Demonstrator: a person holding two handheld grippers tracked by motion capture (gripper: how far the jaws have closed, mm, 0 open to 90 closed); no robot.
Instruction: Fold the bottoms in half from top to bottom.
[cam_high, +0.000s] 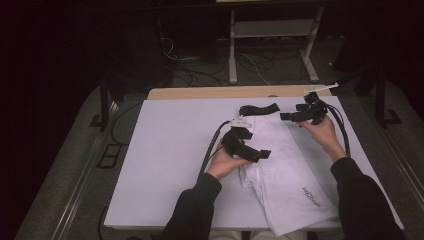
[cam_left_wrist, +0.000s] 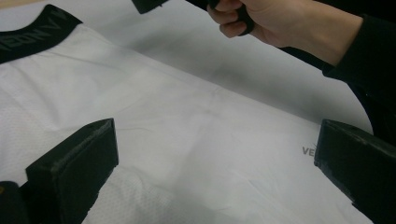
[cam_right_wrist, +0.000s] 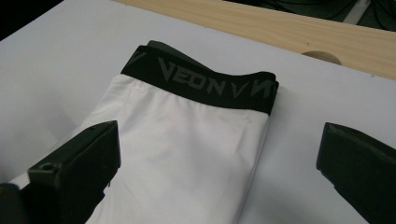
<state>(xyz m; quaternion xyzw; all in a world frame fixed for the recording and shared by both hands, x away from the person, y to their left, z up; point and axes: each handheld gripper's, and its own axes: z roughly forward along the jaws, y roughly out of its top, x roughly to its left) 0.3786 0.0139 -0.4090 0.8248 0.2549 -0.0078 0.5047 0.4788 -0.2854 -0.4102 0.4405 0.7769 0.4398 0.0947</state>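
A: While both tools hover, nothing's grabbed. Left gripper (cam_high: 248, 146) has jaws spread wide, empty, over the middle of the white stretch-fabric shorts with the black lettered waistband (cam_high: 280, 165). Right gripper (cam_high: 299, 116) likewise released, just off the garment's far right side, near the tabletop's far right corner.

B: Where's the garment exactly?

A: Lying flat on the white tabletop (cam_high: 165, 150), right of centre. Waistband (cam_right_wrist: 205, 84) points to the far edge, short of the bare wooden strip (cam_right_wrist: 289, 28); the leg end reaches the near edge. From the right gripper view it looks folded lengthwise already, a clean doubled edge on one side. Small grey print (cam_high: 311, 195) near the leg end.

B: So which step?

A: My read: between folds. Lengthwise fold done, crosswise one not started.

B: Next move?

A: Probably pinch one end, waistband or leg hem, both layers together, and carry it over the other end. Needs the jaws down at cloth level and closing on both layers; thin slippery fabric, so the lower layer may slide out and skew the fold.
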